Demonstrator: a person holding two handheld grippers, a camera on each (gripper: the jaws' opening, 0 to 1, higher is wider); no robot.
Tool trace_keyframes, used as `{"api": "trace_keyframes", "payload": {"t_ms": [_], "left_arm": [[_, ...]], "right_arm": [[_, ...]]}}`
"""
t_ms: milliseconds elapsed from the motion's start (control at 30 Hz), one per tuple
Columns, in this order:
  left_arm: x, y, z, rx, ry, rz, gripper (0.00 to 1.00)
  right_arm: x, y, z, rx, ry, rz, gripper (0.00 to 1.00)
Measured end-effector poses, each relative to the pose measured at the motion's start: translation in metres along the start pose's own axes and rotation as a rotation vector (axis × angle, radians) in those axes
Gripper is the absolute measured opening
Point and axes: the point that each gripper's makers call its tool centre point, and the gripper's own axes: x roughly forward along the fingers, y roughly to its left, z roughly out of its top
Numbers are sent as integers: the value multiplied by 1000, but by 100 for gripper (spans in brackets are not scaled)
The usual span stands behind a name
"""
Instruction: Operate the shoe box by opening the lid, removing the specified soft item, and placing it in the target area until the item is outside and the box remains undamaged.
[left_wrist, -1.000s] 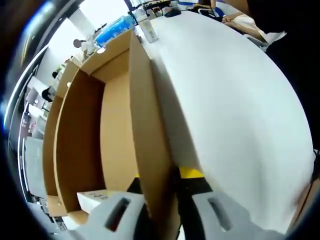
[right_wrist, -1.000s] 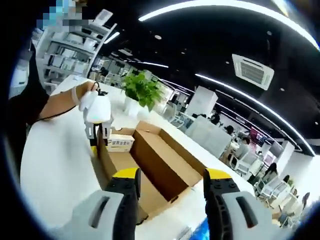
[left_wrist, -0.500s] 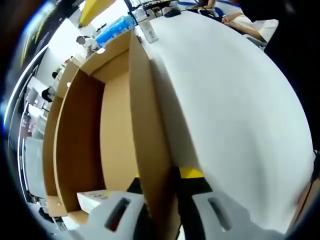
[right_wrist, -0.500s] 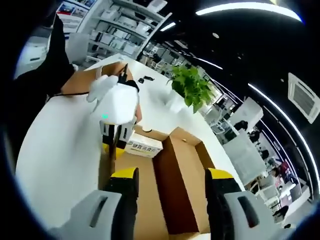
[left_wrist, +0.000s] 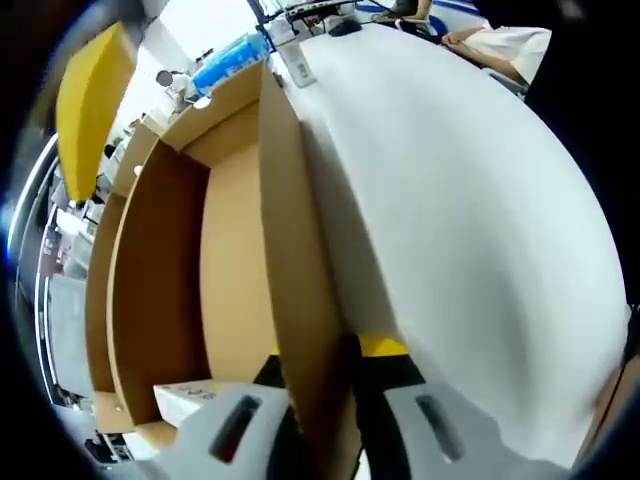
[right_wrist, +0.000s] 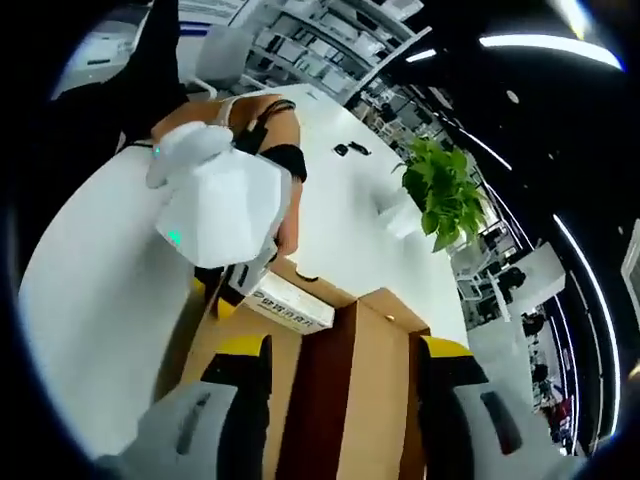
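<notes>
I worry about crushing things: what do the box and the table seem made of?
The box looks like plain brown cardboard: matte, with thin walls showing raw cut edges, one held between the left gripper jaws. The table looks like a smooth white hard top, probably laminate, with a slight sheen.

A wide white counter (left_wrist: 470, 220) spreads under everything. In the right gripper view a leafy green plant (right_wrist: 443, 193) stands in a white pot on its far part. Beyond it rise pale shelving units (right_wrist: 340, 25) with stacked goods. The ceiling is black, crossed by long bright light strips (right_wrist: 545, 45).
</notes>
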Motion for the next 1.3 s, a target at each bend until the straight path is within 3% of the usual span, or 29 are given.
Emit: {"api": "trace_keyframes", "payload": {"t_ms": [100, 233, 467, 633, 867, 1000, 1133, 1300], "left_arm": [[0, 0, 0, 0, -2, 0, 10], [0, 0, 0, 1, -1, 0, 10], [-1, 0, -2, 0, -10, -1, 10], [-2, -1, -2, 1, -14, -4, 11], [-1, 0, -1, 2, -13, -4, 11], [-1, 0, -1, 2, -13, -5, 11], [-1, 0, -2, 2, -13, -4, 11], [-2, 0, -2, 3, -13, -3, 11]], "right_arm": [[10, -5, 4, -74, -16, 23, 58], [17, -9, 7, -70, -24, 52, 58], [33, -9, 6, -145, 17, 120, 58], [46, 3, 0, -219, 69, 216, 57], [67, 13, 7, -248, 32, 295, 55], [80, 24, 2, -298, 62, 364, 53], [91, 30, 3, -272, 51, 421, 46], [102, 44, -5, -315, 84, 493, 46]]}}
